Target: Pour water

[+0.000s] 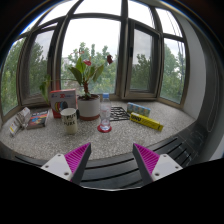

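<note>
My gripper (112,160) stands open above the near edge of a grey stone windowsill (120,138), with nothing between its magenta pads (78,156). Well beyond the fingers, a small clear bottle with a pink base (104,121) stands on the sill. To its left is a white mug with a dark print (68,120). Both stand upright and apart from the fingers.
A white pot with a pink-flowered plant (89,104) stands behind the bottle. A pink box (62,99), small packets (35,119), a yellow box (146,121) and another packet (138,108) lie on the sill. Bay windows (95,50) close the back.
</note>
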Motion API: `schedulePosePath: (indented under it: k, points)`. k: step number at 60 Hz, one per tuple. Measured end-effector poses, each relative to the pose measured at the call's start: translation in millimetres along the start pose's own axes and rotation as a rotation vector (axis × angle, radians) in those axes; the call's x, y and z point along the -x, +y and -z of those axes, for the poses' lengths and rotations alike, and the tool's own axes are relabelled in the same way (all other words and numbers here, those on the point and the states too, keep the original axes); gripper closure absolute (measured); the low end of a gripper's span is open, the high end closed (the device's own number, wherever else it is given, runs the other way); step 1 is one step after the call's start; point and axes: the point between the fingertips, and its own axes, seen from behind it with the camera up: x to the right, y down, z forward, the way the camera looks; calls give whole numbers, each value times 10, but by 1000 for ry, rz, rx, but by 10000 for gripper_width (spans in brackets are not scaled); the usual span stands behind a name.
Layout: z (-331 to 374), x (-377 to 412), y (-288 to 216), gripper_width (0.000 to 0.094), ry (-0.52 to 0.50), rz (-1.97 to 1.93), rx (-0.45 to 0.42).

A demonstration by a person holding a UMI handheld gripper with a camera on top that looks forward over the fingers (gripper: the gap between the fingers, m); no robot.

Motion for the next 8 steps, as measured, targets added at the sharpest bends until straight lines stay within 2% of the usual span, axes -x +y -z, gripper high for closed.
schedulePosePath:
  k: [8]
  points:
    - [12, 31, 39, 81, -7, 10, 12]
